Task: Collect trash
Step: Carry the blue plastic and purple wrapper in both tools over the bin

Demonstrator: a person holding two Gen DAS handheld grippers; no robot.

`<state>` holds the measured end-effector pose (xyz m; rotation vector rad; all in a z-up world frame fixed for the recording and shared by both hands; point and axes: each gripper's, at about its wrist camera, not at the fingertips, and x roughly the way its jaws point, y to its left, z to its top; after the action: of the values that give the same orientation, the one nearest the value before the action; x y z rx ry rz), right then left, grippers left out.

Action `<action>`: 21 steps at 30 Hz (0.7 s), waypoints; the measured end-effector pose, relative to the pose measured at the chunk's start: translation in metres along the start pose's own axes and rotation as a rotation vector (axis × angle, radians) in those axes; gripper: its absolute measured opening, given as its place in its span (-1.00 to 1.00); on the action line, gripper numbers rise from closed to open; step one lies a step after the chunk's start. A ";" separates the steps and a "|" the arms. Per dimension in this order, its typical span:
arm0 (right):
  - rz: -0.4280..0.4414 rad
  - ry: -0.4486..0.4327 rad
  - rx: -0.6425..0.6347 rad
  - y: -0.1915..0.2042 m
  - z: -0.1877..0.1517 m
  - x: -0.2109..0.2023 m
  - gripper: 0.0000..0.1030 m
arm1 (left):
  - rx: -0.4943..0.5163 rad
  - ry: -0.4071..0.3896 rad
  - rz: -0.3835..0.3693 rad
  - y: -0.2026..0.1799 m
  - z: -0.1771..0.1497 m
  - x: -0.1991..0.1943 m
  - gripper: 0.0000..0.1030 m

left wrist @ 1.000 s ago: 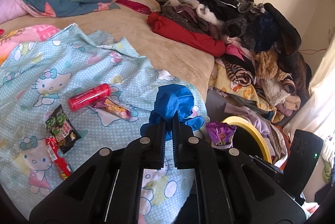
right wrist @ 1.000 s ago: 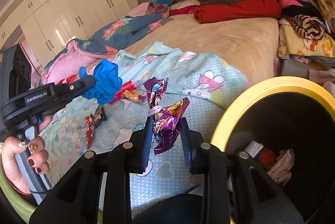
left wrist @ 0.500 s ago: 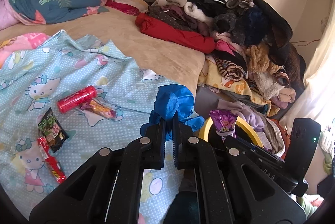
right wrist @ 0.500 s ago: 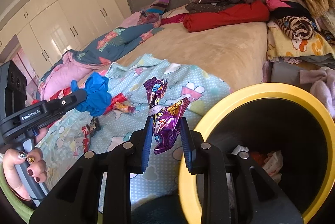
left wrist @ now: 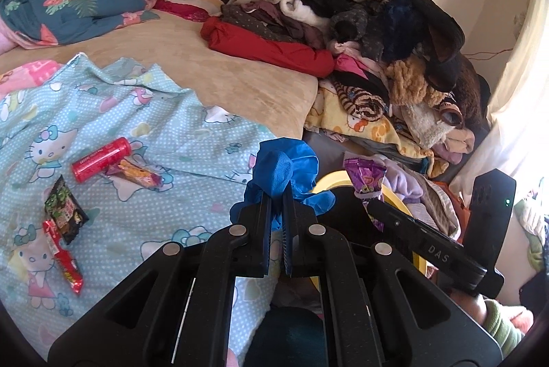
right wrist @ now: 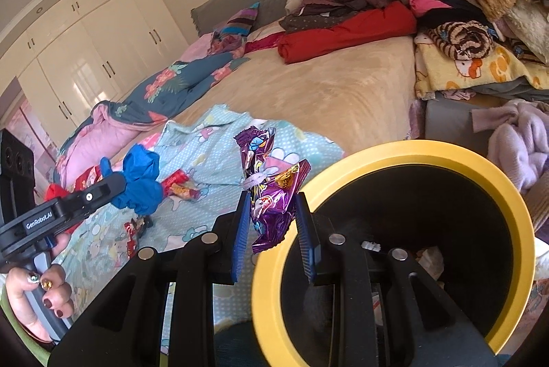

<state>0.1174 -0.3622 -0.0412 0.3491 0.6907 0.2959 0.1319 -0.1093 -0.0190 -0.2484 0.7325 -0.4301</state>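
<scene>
Now | yellow-rimmed bin [right wrist: 394,154]: crumpled paper inside | right fingers [right wrist: 240,229] pinching purple wrapper [right wrist: 274,205] | left fingers [left wrist: 260,226] pinching blue glove [left wrist: 284,171]

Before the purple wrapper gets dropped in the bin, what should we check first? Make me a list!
1. Right gripper holds the purple wrapper between its fingers: ok.
2. Wrapper is fully over the bin's opening: not ok; it hangs at the yellow rim, partly over the bedsheet.
3. Trash bin is open, with room inside: ok; only a few scraps at the bottom.
4. Left gripper keeps its blue glove pinched: ok.
5. Left gripper is out of the drop path: ok; it is off to the side.
6. Bed all tidy: not ok; the red tube and snack wrappers remain on the sheet.
</scene>
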 end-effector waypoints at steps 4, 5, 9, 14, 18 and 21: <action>-0.011 -0.010 0.012 -0.009 0.001 -0.006 -0.51 | 0.012 0.005 -0.005 -0.007 -0.002 0.002 -0.96; -0.014 -0.012 0.016 -0.011 0.001 -0.007 -0.51 | 0.017 0.007 -0.006 -0.009 -0.002 0.002 -0.96; -0.022 -0.017 0.034 -0.019 0.002 -0.010 -0.51 | 0.023 0.012 -0.008 -0.012 -0.003 0.003 -0.96; -0.035 -0.021 0.051 -0.028 0.003 -0.014 -0.51 | 0.034 0.023 -0.016 -0.018 -0.006 0.006 -0.96; -0.049 -0.025 0.060 -0.035 0.003 -0.017 -0.51 | 0.042 0.031 -0.022 -0.023 -0.007 0.008 -0.96; -0.059 -0.029 0.074 -0.043 0.004 -0.019 -0.51 | 0.051 0.033 -0.025 -0.028 -0.008 0.009 -0.96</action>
<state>0.1123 -0.4088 -0.0451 0.4023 0.6833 0.2086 0.1245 -0.1383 -0.0199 -0.2034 0.7508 -0.4768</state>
